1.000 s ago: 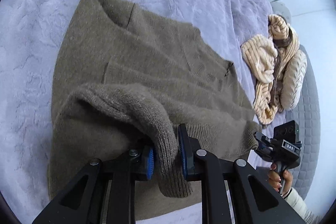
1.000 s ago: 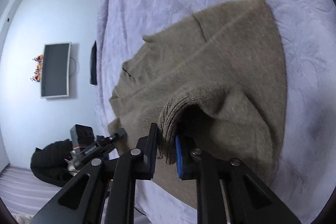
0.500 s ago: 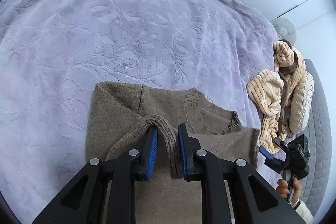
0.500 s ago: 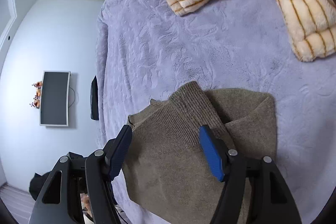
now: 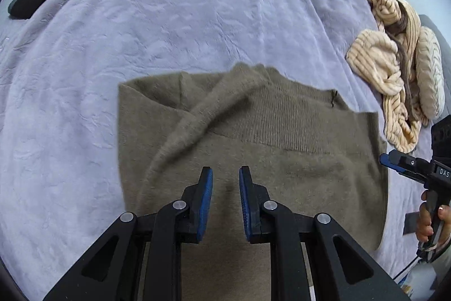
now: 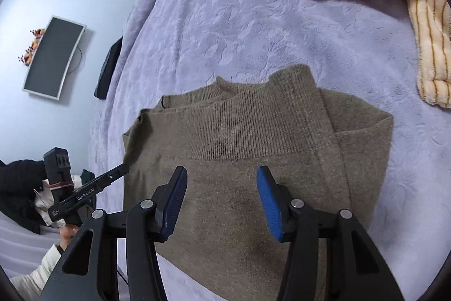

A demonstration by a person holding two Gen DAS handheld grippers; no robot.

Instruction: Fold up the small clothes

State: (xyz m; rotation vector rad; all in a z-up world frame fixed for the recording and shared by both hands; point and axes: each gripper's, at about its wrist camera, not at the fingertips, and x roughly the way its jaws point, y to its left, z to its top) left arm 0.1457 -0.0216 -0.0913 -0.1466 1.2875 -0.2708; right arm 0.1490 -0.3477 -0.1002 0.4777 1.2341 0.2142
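Folded sweater [image 5: 253,160] lies on the blanket [image 5: 169,33] directly below my two grippers; a heap of striped clothes [image 5: 394,69] sits on the blanket to its right, beyond my right gripper [image 5: 394,160].

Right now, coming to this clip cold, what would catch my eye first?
The olive-brown knitted sweater, folded with its ribbed hem band turned up on top, lies mid-frame on the lavender embossed fleece blanket. Both blue-padded grippers, left gripper and right gripper, hover open over it, holding nothing. A crumpled cream plush garment with tan stripes sits off to the sweater's right.
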